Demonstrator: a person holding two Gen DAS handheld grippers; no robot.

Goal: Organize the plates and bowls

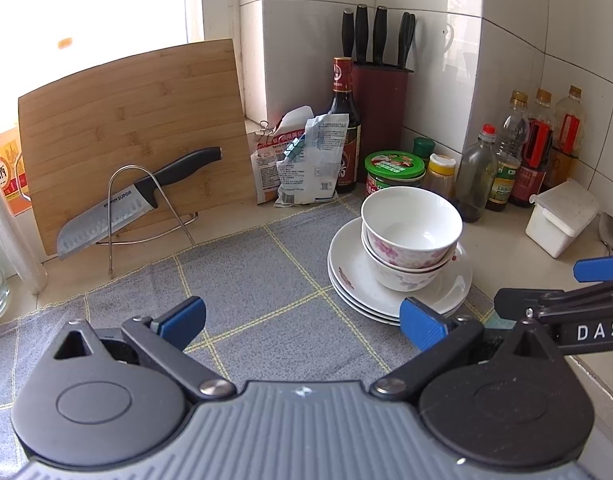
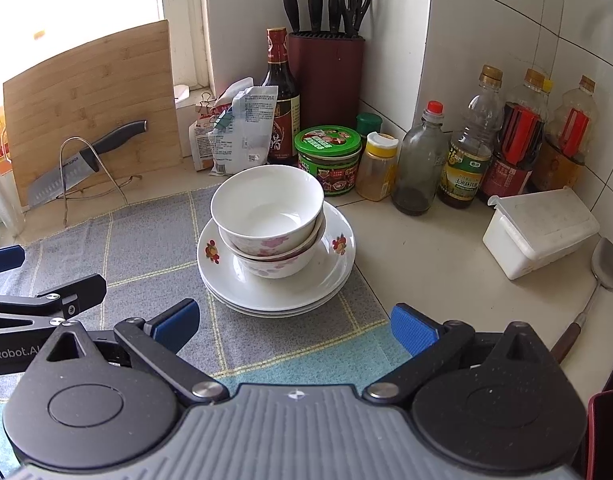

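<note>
Both the left tongs (image 1: 302, 324) and the right tongs (image 2: 294, 326) hang spread and empty above the grey cloth (image 1: 246, 280) on the counter (image 2: 426, 248), just short of two nested bowls (image 2: 268, 216) atop stacked plates (image 2: 278, 292).

The knife (image 1: 118, 210) by the cutting board (image 1: 138, 128) reads "SUPOR"; the right gripper (image 1: 586, 332) arm reads "DAS".

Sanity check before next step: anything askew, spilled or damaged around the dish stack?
One thing: the top bowl sits tilted in the lower bowl, not nested flush. The plates look evenly stacked on the cloth. No spills or chips visible. Both grippers are open and empty.
</note>
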